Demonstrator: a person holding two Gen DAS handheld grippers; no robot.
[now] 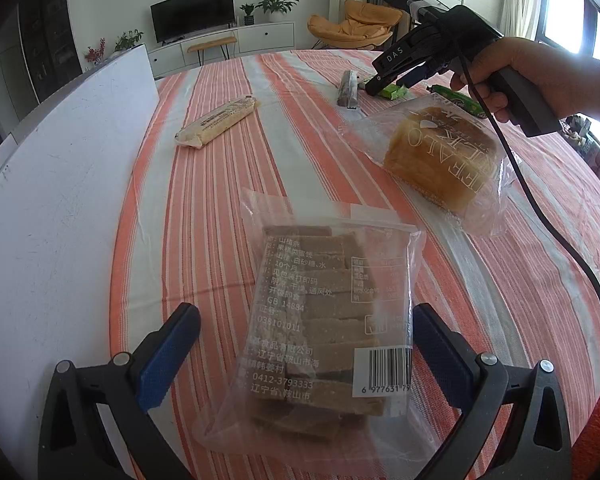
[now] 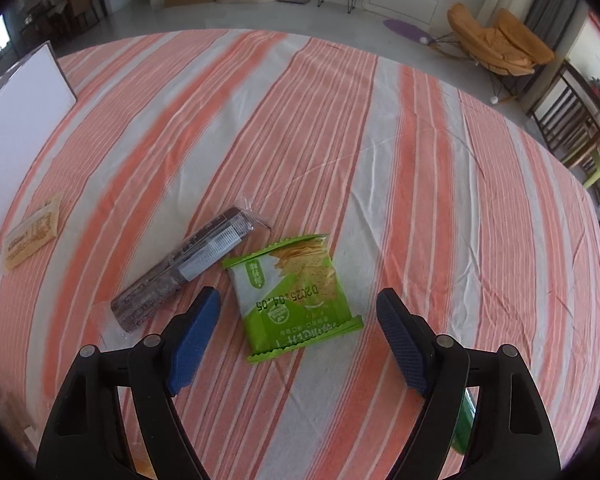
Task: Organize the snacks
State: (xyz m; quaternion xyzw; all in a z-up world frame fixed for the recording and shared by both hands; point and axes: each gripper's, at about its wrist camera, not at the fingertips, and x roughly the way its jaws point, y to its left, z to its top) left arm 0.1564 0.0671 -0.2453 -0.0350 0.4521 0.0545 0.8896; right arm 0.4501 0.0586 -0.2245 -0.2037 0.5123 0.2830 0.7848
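Observation:
A clear bag of brown bars (image 1: 316, 332) lies on the striped tablecloth (image 1: 204, 208) between the fingers of my left gripper (image 1: 306, 310), which stands open; the left pad is clear of the bag. My right gripper (image 2: 300, 308) is open and points down over a green cracker packet (image 2: 296, 296) that lies flat just ahead of its fingertips, untouched. In the left wrist view a hand holds that right gripper (image 1: 374, 82) at the far right, above the green packet (image 1: 396, 90). A bagged bread loaf (image 1: 440, 160) lies nearer, right of centre.
A white board (image 1: 60, 200) stands along the table's left side. A long beige cracker pack (image 1: 216, 122) and a dark wrapped pack (image 2: 184, 268) lie on the cloth. A second green packet (image 1: 460, 102) sits by the hand. Chairs and a cabinet stand beyond the table.

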